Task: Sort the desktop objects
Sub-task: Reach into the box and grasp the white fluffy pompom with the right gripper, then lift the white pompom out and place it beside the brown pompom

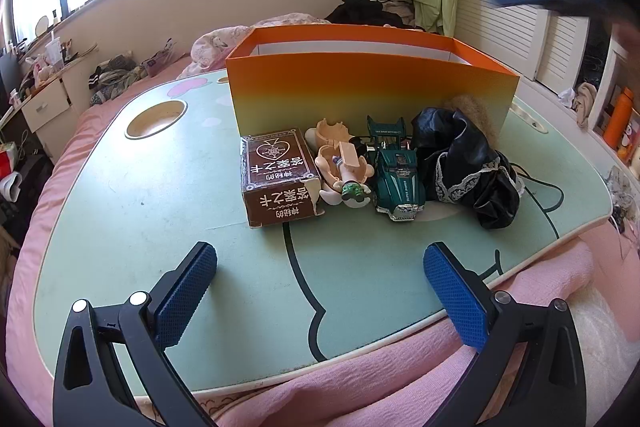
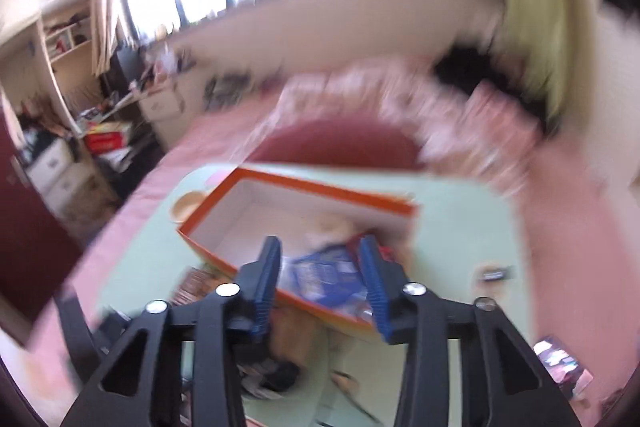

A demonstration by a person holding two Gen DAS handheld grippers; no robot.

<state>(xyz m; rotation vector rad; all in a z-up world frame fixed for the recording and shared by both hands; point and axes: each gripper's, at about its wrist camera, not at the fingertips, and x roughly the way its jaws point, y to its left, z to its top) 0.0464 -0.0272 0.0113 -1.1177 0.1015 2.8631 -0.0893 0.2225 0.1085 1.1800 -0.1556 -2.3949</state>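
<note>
Our left gripper [image 1: 320, 251] stands wide open and empty at the lower middle of its view, low above the green table [image 1: 160, 227]. Four things wait in a tight row against the front wall of the orange box [image 1: 372, 95]: the brown card box [image 1: 280, 175], the doll parts [image 1: 344, 171], the green toy car [image 1: 398, 183] and the black lace cloth [image 1: 468, 167]. Because they touch one another, closing on one may push its neighbour, and the car can roll. The right gripper [image 2: 320, 241] is above the orange box with its jaws narrow. A blue packet [image 2: 324, 275] shows between them, but the blur hides whether it is gripped or lies inside. If held loosely, it may fall outside the rim.
</note>
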